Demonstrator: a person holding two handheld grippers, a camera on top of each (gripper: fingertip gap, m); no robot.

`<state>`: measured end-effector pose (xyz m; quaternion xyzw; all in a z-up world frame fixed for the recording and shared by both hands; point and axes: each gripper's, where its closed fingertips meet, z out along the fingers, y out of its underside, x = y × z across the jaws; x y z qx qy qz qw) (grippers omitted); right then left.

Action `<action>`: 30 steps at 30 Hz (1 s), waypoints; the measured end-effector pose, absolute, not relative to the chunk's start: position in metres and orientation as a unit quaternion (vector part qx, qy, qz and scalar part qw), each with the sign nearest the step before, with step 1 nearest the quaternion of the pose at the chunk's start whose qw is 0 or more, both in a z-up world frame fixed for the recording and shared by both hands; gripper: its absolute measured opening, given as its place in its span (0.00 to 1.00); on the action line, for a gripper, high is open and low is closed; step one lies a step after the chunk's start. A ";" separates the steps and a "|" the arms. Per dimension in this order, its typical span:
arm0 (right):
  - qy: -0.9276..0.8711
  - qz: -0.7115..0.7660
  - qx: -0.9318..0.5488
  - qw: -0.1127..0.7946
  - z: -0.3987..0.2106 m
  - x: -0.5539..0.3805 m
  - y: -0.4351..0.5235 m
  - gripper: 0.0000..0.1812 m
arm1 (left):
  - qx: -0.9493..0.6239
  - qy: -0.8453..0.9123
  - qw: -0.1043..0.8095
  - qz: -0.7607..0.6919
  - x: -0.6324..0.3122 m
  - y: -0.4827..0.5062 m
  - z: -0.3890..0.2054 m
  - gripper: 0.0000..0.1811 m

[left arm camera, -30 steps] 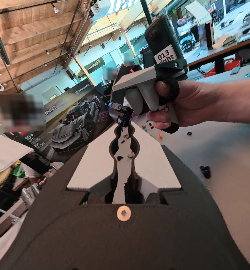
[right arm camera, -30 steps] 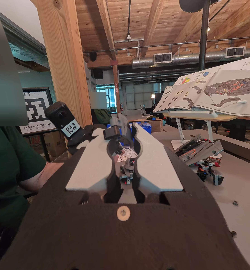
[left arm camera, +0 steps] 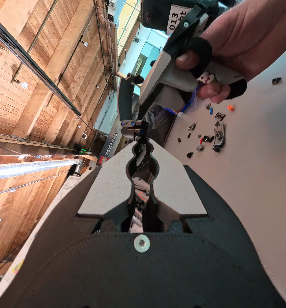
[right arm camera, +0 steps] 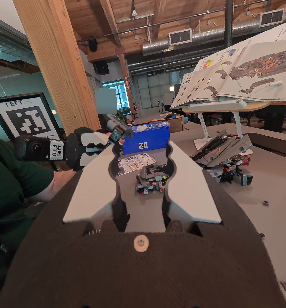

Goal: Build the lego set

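Left hand-held gripper (left arm camera: pixel 142 143): rolled onto its side, raised off the tabletop (left arm camera: pixel 239 175); fingers clenched on a small grey lego assembly (left arm camera: pixel 133 129) at their tips.
Grey lego assembly: dark grey curved panel with blue pins and a light grey beam; in the right wrist view it shows above and left of the right gripper's left finger, held in the air.
Right hand-held gripper (right arm camera: pixel 141 148): released, fingers spread wide with nothing between them; held just beside the left gripper's tips.
Sticker sheet (right arm camera: pixel 135 162): flat on the tabletop in front of a blue bin (right arm camera: pixel 147 140).
Small sub-build (right arm camera: pixel 149 179): grey, standing on the tabletop past the right gripper's fingers.
Larger car build (right arm camera: pixel 225 158): grey with orange trim, right of the sub-build, at the foot of the stand.
Instruction book (right arm camera: pixel 239 75): open on a white stand, far right.
Loose pieces (left arm camera: pixel 210 133): scattered on the tabletop in the left wrist view.
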<state>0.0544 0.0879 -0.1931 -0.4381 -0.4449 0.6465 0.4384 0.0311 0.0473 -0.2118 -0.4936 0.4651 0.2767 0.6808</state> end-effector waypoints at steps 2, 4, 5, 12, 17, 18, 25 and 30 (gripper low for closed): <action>-0.452 0.639 -0.446 0.435 -0.197 0.056 0.091 0.30 | -0.491 0.466 0.680 0.281 0.024 0.041 -0.207 0.02; -0.455 0.633 -0.449 0.437 -0.199 0.058 0.093 0.32 | -0.485 0.468 0.674 0.301 0.014 0.037 -0.203 0.02; -0.452 0.636 -0.450 0.435 -0.199 0.059 0.094 0.35 | -0.481 0.471 0.671 0.310 0.009 0.035 -0.201 0.02; -0.457 0.650 -0.433 0.425 -0.174 0.061 0.078 0.43 | -0.441 0.527 0.620 0.378 -0.010 0.026 -0.207 0.02; -0.509 0.625 -0.445 0.391 -0.171 0.037 0.053 0.41 | -0.396 0.557 0.593 0.427 -0.015 0.023 -0.209 0.03; -0.517 0.621 -0.449 0.381 -0.172 0.033 0.049 0.40 | -0.386 0.562 0.588 0.435 -0.015 0.022 -0.208 0.03; -0.572 0.588 -0.476 0.317 -0.186 0.011 0.025 0.31 | -0.335 0.593 0.565 0.466 -0.014 0.015 -0.204 0.03; -0.591 0.570 -0.482 0.306 -0.192 0.004 0.016 0.15 | -0.320 0.598 0.560 0.477 -0.017 0.012 -0.201 0.02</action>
